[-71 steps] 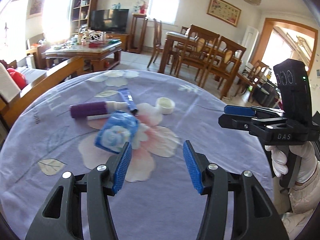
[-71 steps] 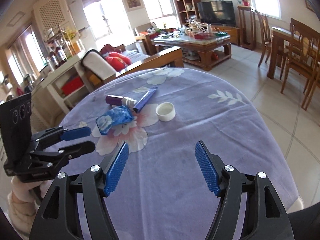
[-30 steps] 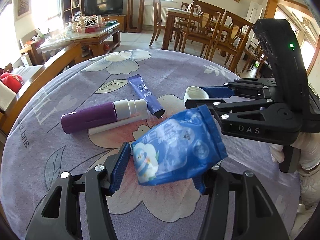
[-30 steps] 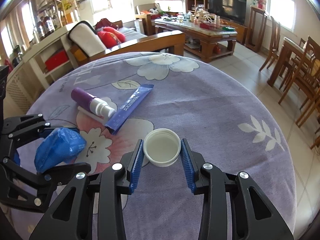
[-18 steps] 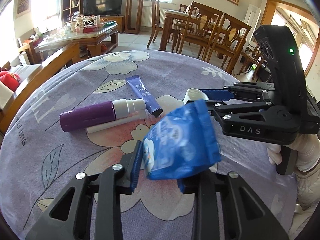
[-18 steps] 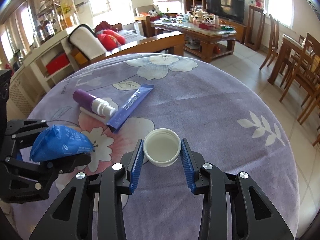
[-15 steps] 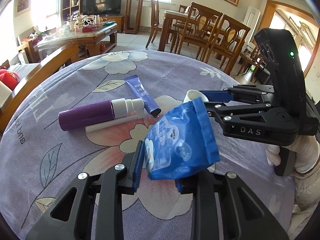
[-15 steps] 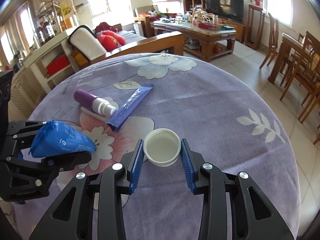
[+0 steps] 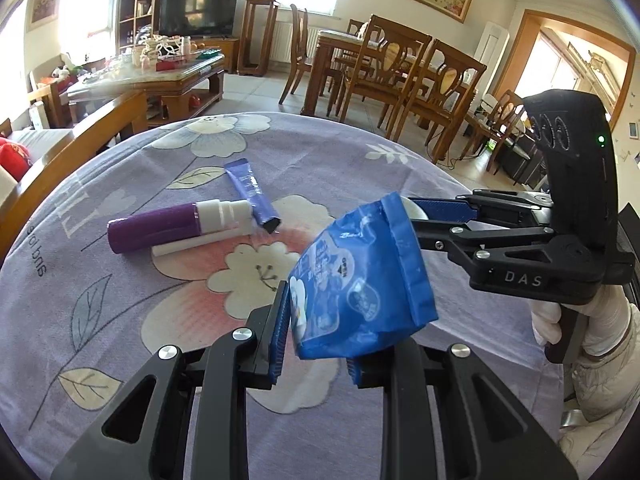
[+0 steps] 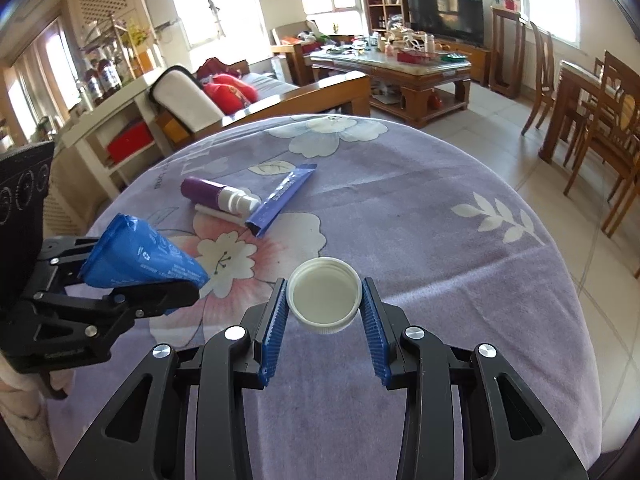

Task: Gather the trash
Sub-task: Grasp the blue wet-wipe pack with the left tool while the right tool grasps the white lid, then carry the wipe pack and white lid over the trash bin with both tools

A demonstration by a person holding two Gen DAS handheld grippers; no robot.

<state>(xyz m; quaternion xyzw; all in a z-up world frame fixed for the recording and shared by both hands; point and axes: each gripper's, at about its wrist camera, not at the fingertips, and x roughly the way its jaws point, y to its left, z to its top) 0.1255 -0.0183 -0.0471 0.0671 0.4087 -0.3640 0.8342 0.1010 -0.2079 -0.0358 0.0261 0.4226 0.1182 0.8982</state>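
Where your left gripper [image 9: 316, 334] has just been closing, its pads now pinch a crumpled blue wrapper [image 9: 360, 280], held clear of the tablecloth [image 9: 80, 280] with its open end tilted up and to the right. Your right gripper [image 10: 325, 322] pinches a white bottle cap [image 10: 323, 295] by its rim, hollow side up, just above the cloth.

Further out on the cloth lie the rest: a purple spray bottle [image 9: 180, 226] on its side, a thin white stick [image 9: 196, 242] touching its near edge, and a dark blue sachet [image 9: 250, 194] angled with one end by the bottle's white nozzle.

The cloth is lilac, printed with large white and pink flowers and pale leaves, and covers a round table. Beyond it you have a tiled floor, a cluttered wooden coffee table [image 10: 396, 64], a television [image 10: 444, 10], dining chairs [image 9: 400, 80] and a sofa with red cushions [image 10: 228, 88].
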